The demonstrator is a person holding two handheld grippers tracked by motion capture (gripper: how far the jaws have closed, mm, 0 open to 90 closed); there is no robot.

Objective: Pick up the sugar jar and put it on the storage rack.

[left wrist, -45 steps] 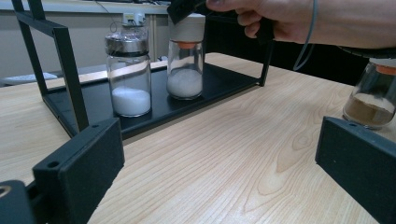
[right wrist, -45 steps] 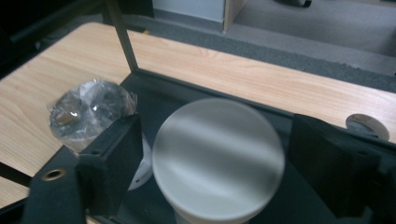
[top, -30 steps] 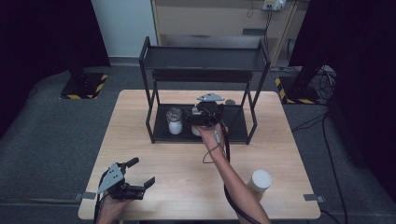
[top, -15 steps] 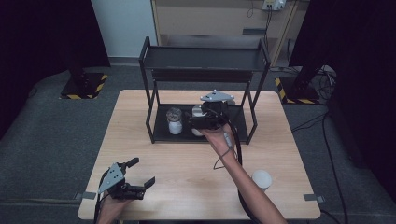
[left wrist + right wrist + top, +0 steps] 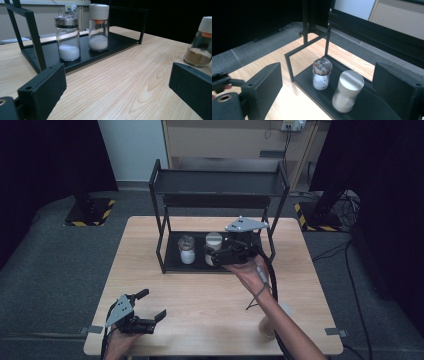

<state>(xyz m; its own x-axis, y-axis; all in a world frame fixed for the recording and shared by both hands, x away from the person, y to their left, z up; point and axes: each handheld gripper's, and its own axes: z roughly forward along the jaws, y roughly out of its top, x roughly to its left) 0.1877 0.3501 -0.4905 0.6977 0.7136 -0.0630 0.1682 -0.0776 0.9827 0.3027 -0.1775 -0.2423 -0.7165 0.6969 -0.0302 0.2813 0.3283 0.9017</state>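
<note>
The right gripper [image 5: 212, 257] has lifted away from the white-capped jar [image 5: 213, 242], jaws open and empty, leaving it on the rack's [image 5: 165, 262] bottom shelf beside the metal-lidded jar [image 5: 186, 249]; the brown-spice jar [image 5: 200, 42] waits near the tabletop's front edge

No legible text, brand name or numeral appears in any view. The clear glass shaker with the chrome lid [image 5: 67, 37], the clear glass jar with the grey cap [image 5: 98, 27] and the glass jar of brown powder [image 5: 200, 42] carry no readable label. The only sign-like marking is the yellow-and-black hazard striping on the dark floor bases [image 5: 90, 215] beyond the bench; it bears no words.
</note>
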